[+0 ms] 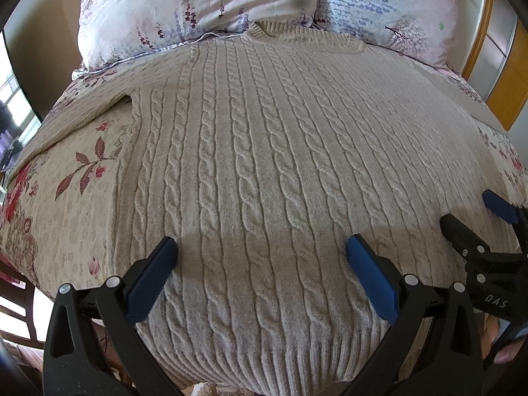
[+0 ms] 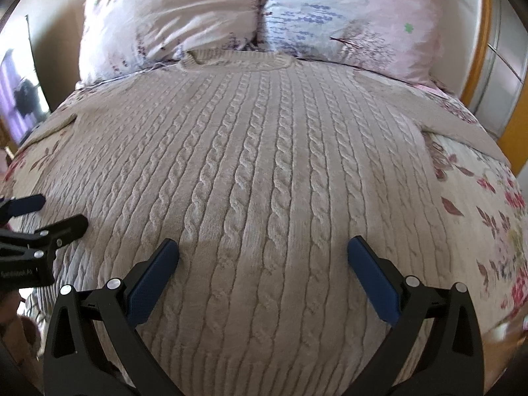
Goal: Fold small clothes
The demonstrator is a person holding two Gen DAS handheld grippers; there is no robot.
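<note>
A beige cable-knit sweater (image 1: 264, 151) lies spread flat on the bed, collar (image 1: 264, 29) far from me against the pillows, ribbed hem (image 1: 280, 346) nearest. Its sleeves run out to the left (image 1: 82, 112) and right (image 2: 462, 115). My left gripper (image 1: 262, 247) hovers open over the lower part of the sweater, nothing between its blue pads. My right gripper (image 2: 264, 249) is open too, above the sweater's lower middle (image 2: 264, 165). Each gripper shows in the other's view: the right one (image 1: 478, 217) at the right edge, the left one (image 2: 49, 214) at the left edge.
The bed carries a floral cover (image 1: 66, 181) with red flowers, also showing at the right (image 2: 488, 198). Two flowered pillows (image 1: 198, 6) (image 2: 346, 16) lie at the head. A wooden frame (image 1: 508, 76) stands at the right, a window (image 1: 13, 99) at the left. Chair parts (image 1: 16, 313) stand below the bed's left edge.
</note>
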